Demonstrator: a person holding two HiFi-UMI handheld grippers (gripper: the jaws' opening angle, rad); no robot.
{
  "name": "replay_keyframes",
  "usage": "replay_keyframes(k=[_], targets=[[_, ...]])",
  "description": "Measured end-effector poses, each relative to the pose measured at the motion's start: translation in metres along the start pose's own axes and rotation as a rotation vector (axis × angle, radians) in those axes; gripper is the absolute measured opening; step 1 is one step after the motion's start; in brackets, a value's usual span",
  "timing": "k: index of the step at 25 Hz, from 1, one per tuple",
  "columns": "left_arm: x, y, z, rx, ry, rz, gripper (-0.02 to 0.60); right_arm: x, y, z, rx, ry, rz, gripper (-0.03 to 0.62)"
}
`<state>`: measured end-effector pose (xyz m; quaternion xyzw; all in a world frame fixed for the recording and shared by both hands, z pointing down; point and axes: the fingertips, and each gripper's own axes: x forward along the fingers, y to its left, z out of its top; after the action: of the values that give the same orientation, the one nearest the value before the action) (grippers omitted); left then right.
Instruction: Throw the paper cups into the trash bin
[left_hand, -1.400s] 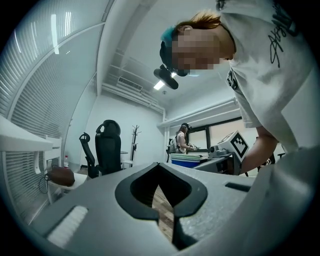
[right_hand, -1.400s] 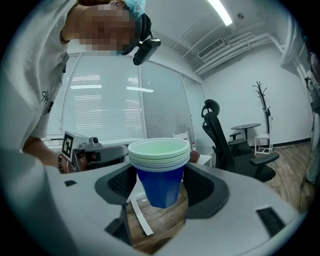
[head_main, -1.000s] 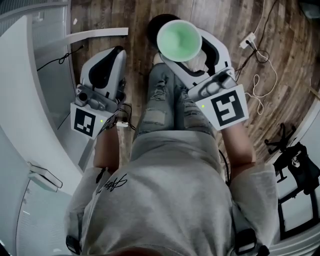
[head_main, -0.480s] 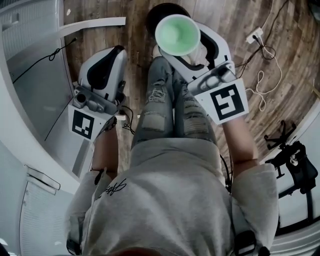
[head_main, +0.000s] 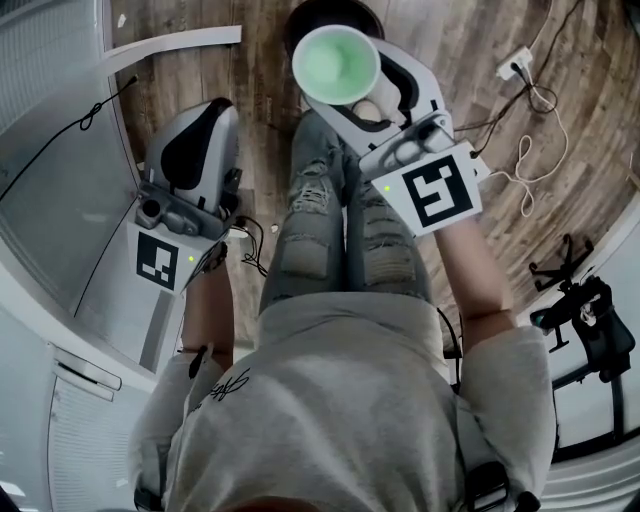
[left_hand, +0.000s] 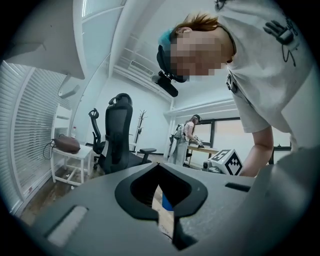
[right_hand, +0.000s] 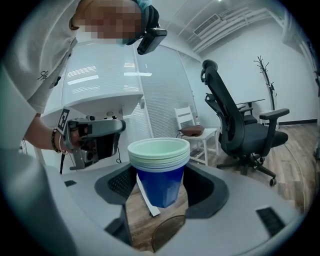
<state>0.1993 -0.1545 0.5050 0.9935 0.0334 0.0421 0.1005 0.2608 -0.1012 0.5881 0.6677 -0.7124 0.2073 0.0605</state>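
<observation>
My right gripper (head_main: 345, 85) is shut on a stack of paper cups (head_main: 335, 63), blue outside and pale green inside, held upright in front of the person's knees. In the right gripper view the cups (right_hand: 160, 167) sit between the jaws of my right gripper (right_hand: 161, 192), with the round dark rim of the trash bin (right_hand: 167, 232) on the wooden floor below. In the head view the trash bin (head_main: 330, 12) shows as a dark round shape at the top edge, partly hidden by the cups. My left gripper (head_main: 205, 125) hangs at the left, shut and holding nothing (left_hand: 162, 200).
A curved white desk (head_main: 60, 200) runs along the left. A power strip with cables (head_main: 515, 65) lies on the wooden floor at the right, and a black stand (head_main: 590, 320) further right. A black office chair (right_hand: 240, 120) and a small white table (right_hand: 197, 132) stand behind.
My right gripper has carried the cups a little left and up in the view, closer over the bin. My left gripper has drifted slightly left and down.
</observation>
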Motion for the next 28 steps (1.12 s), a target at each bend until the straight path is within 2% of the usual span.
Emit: replay_keyframes(k=[9, 15, 28], targets=[[-0.001, 0.008, -0.032, -0.054, 0.015, 0.009, 0.003, 0.026, -0.013, -0.049, 0.039, 0.040, -0.026, 0.287], [-0.005, 0.017, -0.052, -0.093, 0.010, 0.044, 0.003, 0.045, -0.018, -0.083, 0.039, 0.081, -0.038, 0.287], [-0.017, 0.018, -0.083, -0.111, 0.022, 0.035, 0.003, 0.084, -0.030, -0.158, 0.055, 0.153, -0.053, 0.287]])
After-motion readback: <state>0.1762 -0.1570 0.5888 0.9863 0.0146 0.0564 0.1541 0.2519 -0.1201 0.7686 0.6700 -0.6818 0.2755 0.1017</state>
